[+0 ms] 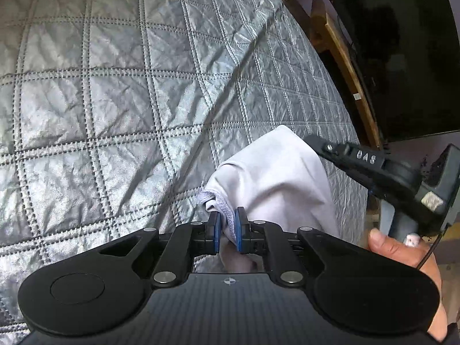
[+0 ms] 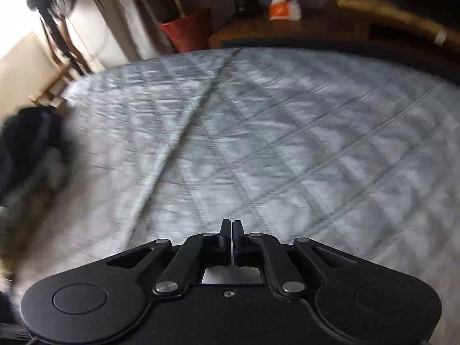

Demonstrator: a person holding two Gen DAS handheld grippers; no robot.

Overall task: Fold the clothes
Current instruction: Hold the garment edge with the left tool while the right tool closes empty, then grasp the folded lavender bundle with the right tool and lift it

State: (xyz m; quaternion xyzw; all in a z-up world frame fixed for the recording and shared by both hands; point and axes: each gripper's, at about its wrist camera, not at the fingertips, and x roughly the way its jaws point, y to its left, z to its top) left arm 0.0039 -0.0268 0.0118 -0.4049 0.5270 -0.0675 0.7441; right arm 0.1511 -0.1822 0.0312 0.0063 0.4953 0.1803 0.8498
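A pale lilac garment [image 1: 276,178] hangs above the grey quilted bedspread [image 1: 115,86]. My left gripper [image 1: 228,215] is shut on its ribbed hem, which is bunched between the blue pads. From there the cloth rises to a peak at the tip of my right gripper [image 1: 312,141], held by a hand [image 1: 402,247] at the right. In the right wrist view my right gripper [image 2: 231,224] is shut over the bedspread [image 2: 287,129], with a thin white sliver between its fingers. A patch of the garment [image 2: 230,277] shows beneath them; the rest is hidden.
A black television [image 1: 402,57] on a wooden stand [image 1: 342,57] is past the bed's right edge. An orange box [image 2: 283,8] and a red pot [image 2: 187,31] sit beyond the far edge. A dark heap of clothes [image 2: 26,143] lies at the bed's left.
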